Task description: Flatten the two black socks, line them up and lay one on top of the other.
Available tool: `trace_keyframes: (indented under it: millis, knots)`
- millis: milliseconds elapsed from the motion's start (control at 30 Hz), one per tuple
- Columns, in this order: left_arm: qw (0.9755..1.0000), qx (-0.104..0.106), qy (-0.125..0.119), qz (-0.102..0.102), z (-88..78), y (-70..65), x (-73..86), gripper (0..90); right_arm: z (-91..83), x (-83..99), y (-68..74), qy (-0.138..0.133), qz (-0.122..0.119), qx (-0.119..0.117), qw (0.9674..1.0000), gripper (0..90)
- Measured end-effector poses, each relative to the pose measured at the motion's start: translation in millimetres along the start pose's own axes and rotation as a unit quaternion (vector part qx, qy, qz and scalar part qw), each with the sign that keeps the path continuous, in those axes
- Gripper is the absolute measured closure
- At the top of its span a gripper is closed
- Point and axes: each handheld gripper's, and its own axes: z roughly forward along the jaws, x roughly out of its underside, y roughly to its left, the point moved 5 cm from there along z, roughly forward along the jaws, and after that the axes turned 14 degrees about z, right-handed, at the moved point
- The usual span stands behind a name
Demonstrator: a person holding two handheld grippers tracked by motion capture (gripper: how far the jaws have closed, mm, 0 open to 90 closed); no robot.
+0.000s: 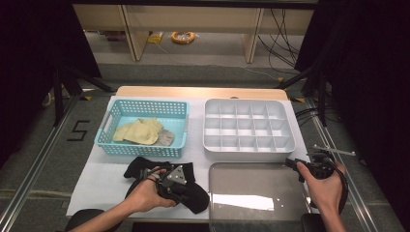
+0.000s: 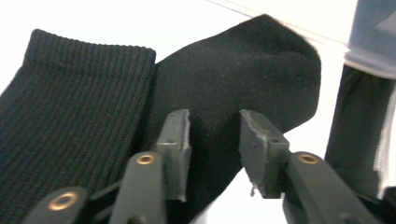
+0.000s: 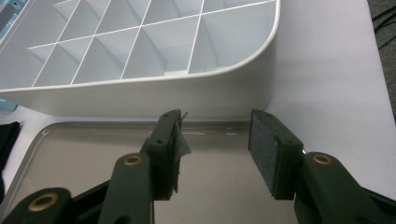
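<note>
the black knitted socks [image 1: 167, 180] lay in a loose heap near the front left edge of the white table mat [image 1: 101, 183], just in front of the turquoise perforated plastic basket [image 1: 143, 126] holding a crumpled yellow cloth [image 1: 138, 130]. the left gripper [image 2: 214, 140] hovered over them with its jaws apart, straddling a fold of plain knit beside a ribbed cuff [image 2: 70, 107], the pads not yet pressing. the right gripper [image 3: 215, 149] stood with jaws apart and empty over the shiny rectangular metal tray [image 3: 93, 163] at the front right, close to the white compartmented plastic organiser [image 3: 154, 60]. the socks looked light, soft and floppy, likely to sag and drag a neighbour along. a pinch on the doubled ribbed cuff, where the fabric was thickest, seemed the surest hold; the thin smooth knit could slip.
</note>
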Motion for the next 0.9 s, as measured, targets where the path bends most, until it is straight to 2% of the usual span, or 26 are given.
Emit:
trace_keyframes:
  millis: [167, 200, 267, 333, 400, 433, 467, 567, 600, 633, 667, 767, 833, 900]
  knots:
    - [1.0000, -0.005, 0.000, 0.004, 0.3, -0.1, -0.4, 78.2, -0.5, 0.2, 0.0, 0.003, 0.002, -0.003, 1.0000, 55.1]
    - [1.0000, -0.005, 0.000, 0.003, 0.4, -0.3, -0.5, 81.0, -1.3, 2.1, 2.8, 0.011, 0.027, -0.003, 0.9996, 55.1]
    - [1.0000, -0.005, 0.000, -0.001, 0.5, -0.2, -0.3, 85.6, -2.2, 2.4, 3.1, 0.014, 0.032, -0.003, 0.9994, 55.1]
    - [0.9999, -0.003, -0.004, -0.013, 0.6, -0.9, 0.1, 86.8, -1.9, 2.4, 3.1, 0.013, 0.030, -0.003, 0.9995, 55.1]
    - [0.9999, -0.004, -0.006, -0.015, 0.3, -0.5, 0.4, 87.2, -1.1, 2.1, 3.1, 0.010, 0.027, -0.004, 0.9996, 55.1]
    - [0.9999, -0.005, -0.006, -0.014, 0.1, -0.1, 0.8, 87.3, -0.9, 1.4, 2.2, 0.007, 0.019, -0.005, 0.9998, 55.1]
    - [0.9998, -0.003, -0.008, -0.016, 0.1, -0.2, 0.8, 87.5, -0.3, 0.1, -0.1, 0.003, 0.002, -0.004, 1.0000, 55.1]
    - [0.9998, 0.000, -0.011, -0.019, -0.7, 0.2, 1.1, 87.5, -0.7, -0.1, -0.3, 0.003, 0.000, -0.002, 1.0000, 55.1]
    - [0.9992, -0.002, -0.024, -0.033, 0.4, -1.2, -0.3, 87.5, -0.7, -0.1, -0.4, 0.002, 0.000, -0.002, 1.0000, 55.1]
    - [0.9988, -0.001, -0.025, -0.042, 0.0, -1.7, -0.1, 87.5, -1.2, 1.7, 2.5, 0.009, 0.024, -0.003, 0.9997, 55.1]
    - [0.9995, 0.001, -0.016, -0.025, -1.6, 0.6, 1.1, 87.5, -2.0, 2.4, 3.3, 0.014, 0.032, -0.002, 0.9994, 55.1]
    - [0.9990, 0.004, -0.026, -0.037, -4.3, 0.4, -1.2, 87.8, -1.9, 2.3, 2.8, 0.014, 0.032, -0.001, 0.9994, 55.1]
    - [0.9989, 0.004, -0.031, -0.035, -8.6, 1.5, -3.6, 87.8, -2.3, 1.9, 3.1, 0.013, 0.032, -0.005, 0.9994, 55.1]
    - [0.9980, 0.003, -0.044, -0.046, -13.7, 0.8, -7.6, 87.8, -3.2, 1.9, 4.2, 0.015, 0.034, -0.012, 0.9992, 55.1]
